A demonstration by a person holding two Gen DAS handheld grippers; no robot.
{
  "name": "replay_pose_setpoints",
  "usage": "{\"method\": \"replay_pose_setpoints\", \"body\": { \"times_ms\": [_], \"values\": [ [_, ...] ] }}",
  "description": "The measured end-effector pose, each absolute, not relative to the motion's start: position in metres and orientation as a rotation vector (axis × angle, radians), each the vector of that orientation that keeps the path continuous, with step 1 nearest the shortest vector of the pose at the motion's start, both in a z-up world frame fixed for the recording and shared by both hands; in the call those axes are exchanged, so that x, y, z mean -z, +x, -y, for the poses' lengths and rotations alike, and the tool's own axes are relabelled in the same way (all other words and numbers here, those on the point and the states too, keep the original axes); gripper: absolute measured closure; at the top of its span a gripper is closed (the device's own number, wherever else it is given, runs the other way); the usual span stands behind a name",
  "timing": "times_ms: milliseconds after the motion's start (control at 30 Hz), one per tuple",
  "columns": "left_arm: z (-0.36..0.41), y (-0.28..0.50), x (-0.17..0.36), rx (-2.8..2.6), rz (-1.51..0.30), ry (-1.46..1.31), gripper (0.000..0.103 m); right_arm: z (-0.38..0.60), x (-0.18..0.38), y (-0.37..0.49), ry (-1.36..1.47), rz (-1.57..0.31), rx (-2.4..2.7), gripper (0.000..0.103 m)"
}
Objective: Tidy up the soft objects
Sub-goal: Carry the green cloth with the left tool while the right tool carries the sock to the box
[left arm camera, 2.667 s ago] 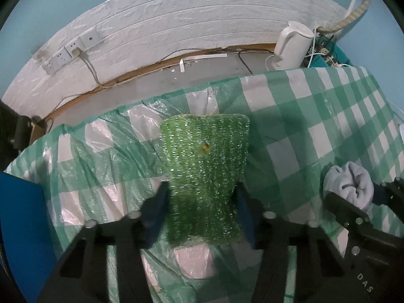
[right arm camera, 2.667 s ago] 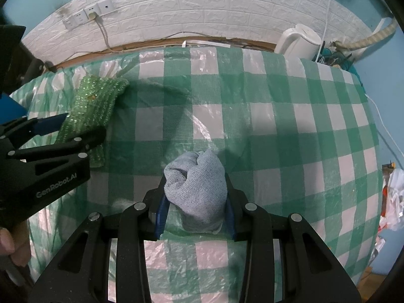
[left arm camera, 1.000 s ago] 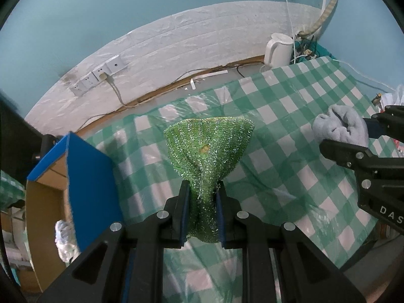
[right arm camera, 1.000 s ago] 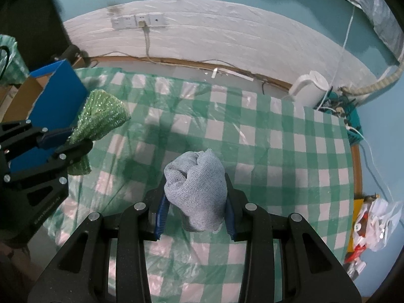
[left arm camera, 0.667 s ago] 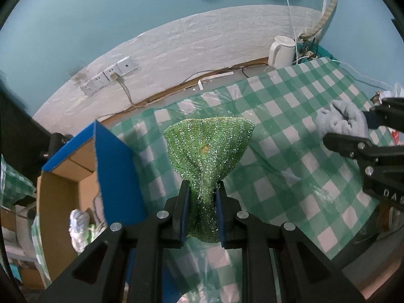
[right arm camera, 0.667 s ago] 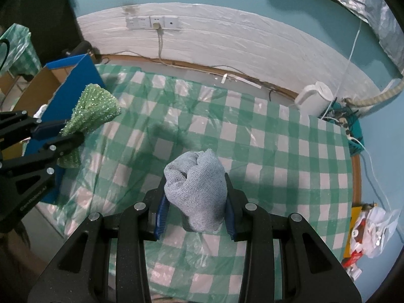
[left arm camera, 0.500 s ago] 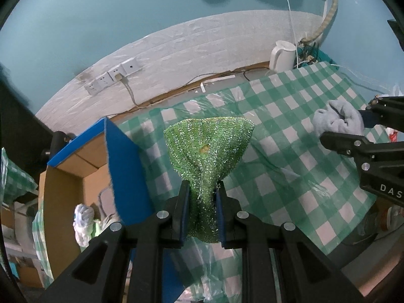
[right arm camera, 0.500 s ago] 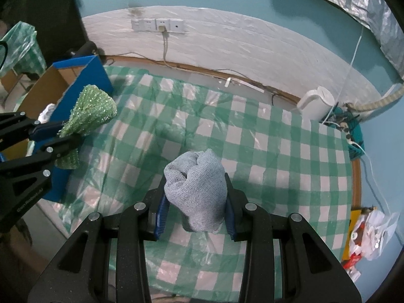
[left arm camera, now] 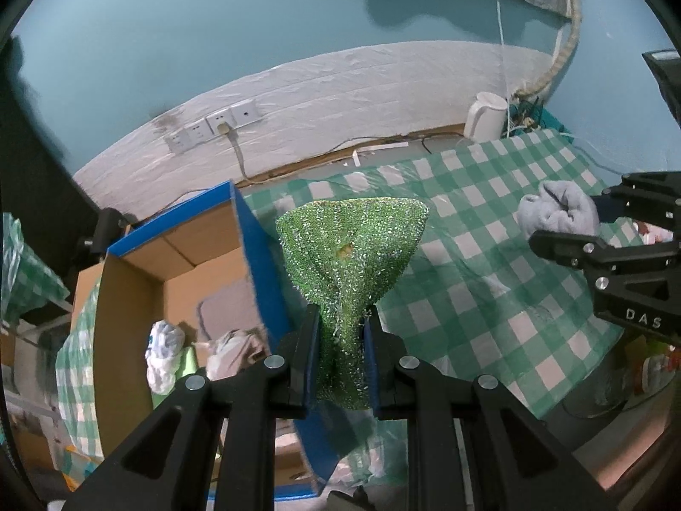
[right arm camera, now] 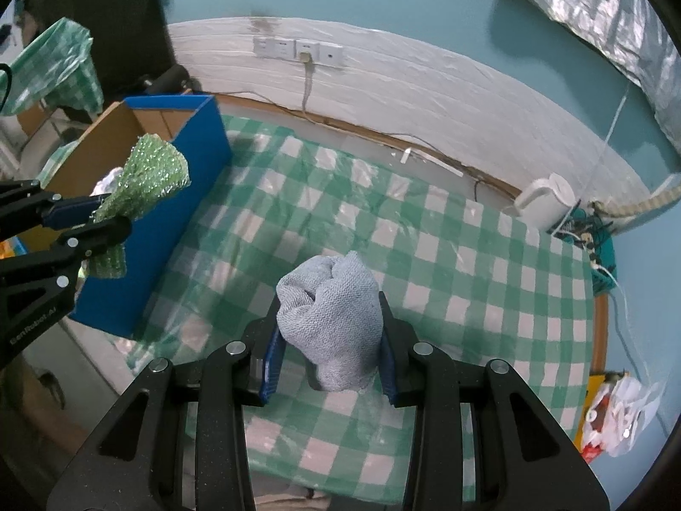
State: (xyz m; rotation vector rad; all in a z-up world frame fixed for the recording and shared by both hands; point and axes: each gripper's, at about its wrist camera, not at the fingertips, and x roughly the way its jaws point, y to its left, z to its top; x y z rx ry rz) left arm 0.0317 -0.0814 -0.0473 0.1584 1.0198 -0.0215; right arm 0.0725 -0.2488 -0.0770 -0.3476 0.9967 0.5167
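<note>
Both your hand-held grippers carry a soft item in the air near the blue cardboard box.

Left wrist view: your left hand-held gripper (left arm camera: 339, 355) pinches the sparkly green cloth (left arm camera: 351, 251) at its narrow waist, just right of the blue cardboard box (left arm camera: 251, 255), which holds other soft items. Right wrist view: your right hand-held gripper (right arm camera: 327, 351) clamps the balled grey-blue towel (right arm camera: 330, 319) above the checked bench (right arm camera: 425, 255), well right of that box; the green cloth hangs at the box's open top.

a home room: checked tablecloth (right arm camera: 425, 255), white kettle (right arm camera: 547, 202), wall sockets (right arm camera: 298, 51), cardboard box (left arm camera: 170, 264).
</note>
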Motion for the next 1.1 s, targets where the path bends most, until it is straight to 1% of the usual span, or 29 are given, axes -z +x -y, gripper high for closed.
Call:
{"method": "replay_pose_setpoints", "body": {
  "times_ms": [700, 1100],
  "values": [
    [-0.014, 0.001, 0.041, -0.127, -0.999, 0.047, 0.084, 0.137, 0.061, 0.055, -0.450, -0.964, -0.655, 0.067],
    [-0.066, -0.009, 0.049, -0.201, -1.019, -0.012, 0.084, 0.083, 0.060, 0.050, -0.495, -0.957, -0.716, 0.067]
  ]
}}
